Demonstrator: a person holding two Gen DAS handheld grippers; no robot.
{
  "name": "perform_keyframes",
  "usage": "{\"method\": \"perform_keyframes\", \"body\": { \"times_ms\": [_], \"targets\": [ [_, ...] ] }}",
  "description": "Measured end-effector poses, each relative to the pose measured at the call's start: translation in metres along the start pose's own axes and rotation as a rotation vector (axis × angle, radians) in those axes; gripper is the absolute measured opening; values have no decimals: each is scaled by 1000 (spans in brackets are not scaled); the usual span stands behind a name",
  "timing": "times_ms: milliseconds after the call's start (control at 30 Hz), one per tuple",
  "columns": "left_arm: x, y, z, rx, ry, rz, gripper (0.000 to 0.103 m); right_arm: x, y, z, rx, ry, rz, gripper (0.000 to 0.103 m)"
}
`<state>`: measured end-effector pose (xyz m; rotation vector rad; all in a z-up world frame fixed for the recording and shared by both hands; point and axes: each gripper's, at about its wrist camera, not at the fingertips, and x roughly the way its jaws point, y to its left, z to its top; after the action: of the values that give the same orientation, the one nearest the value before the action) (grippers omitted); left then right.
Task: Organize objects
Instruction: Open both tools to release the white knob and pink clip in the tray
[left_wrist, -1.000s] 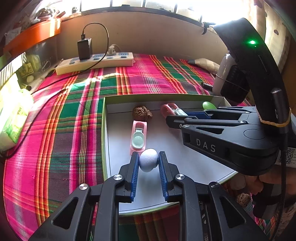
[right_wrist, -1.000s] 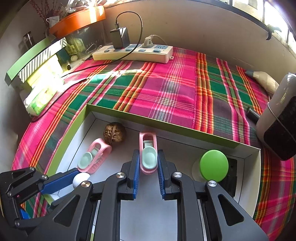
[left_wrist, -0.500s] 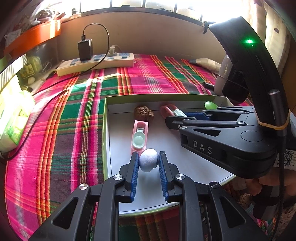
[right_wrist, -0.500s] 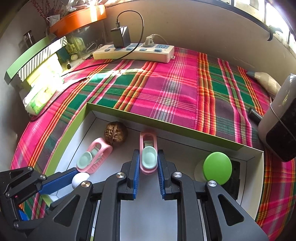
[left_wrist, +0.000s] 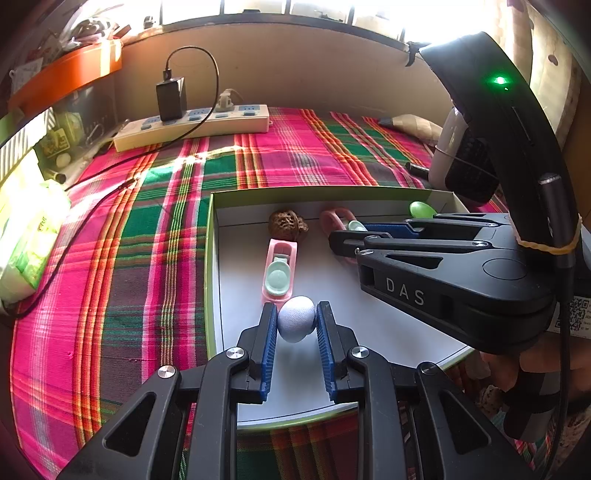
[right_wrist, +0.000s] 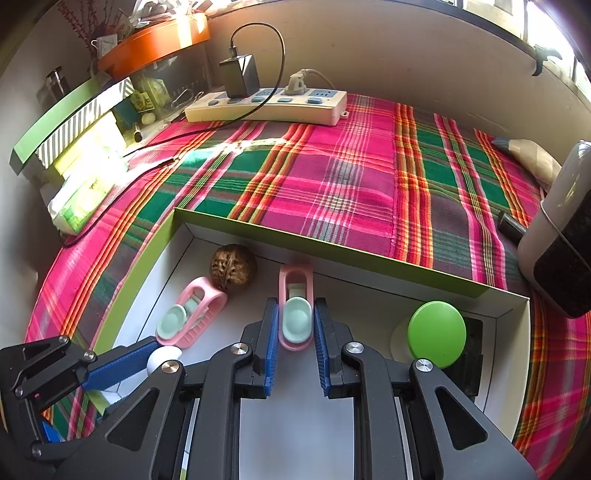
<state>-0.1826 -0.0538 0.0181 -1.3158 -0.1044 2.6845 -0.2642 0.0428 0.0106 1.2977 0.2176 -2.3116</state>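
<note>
Left tongs (left_wrist: 295, 325) gripped a white ball (left_wrist: 296, 323); right tongs (right_wrist: 295, 325) clasped a pink clip (right_wrist: 295, 308); only the right view showed the green knob (right_wrist: 436, 334) whole, at 3 o'clock.

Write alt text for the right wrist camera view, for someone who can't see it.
The right gripper has its jaws closed on a pink clip with a mint pad, inside a shallow green-edged box on a plaid cloth. The box also holds a walnut, a second pink clip and a green disc; the left gripper holds a white ball at lower left.
</note>
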Motion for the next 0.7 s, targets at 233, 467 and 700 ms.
{"method": "perform_keyframes", "body": {
  "times_ms": [233, 467, 700],
  "targets": [
    [0, -1, -1, 3, 0, 4, 23, -1, -1, -1, 9, -1, 9, 23],
    [1, -1, 0, 2, 1, 5, 24, -2, -1, -1, 17, -4, 11, 30],
    [-1, -1, -1, -2, -1, 6, 26, -6, -1, -2, 18, -8, 15, 33]
  ]
}}
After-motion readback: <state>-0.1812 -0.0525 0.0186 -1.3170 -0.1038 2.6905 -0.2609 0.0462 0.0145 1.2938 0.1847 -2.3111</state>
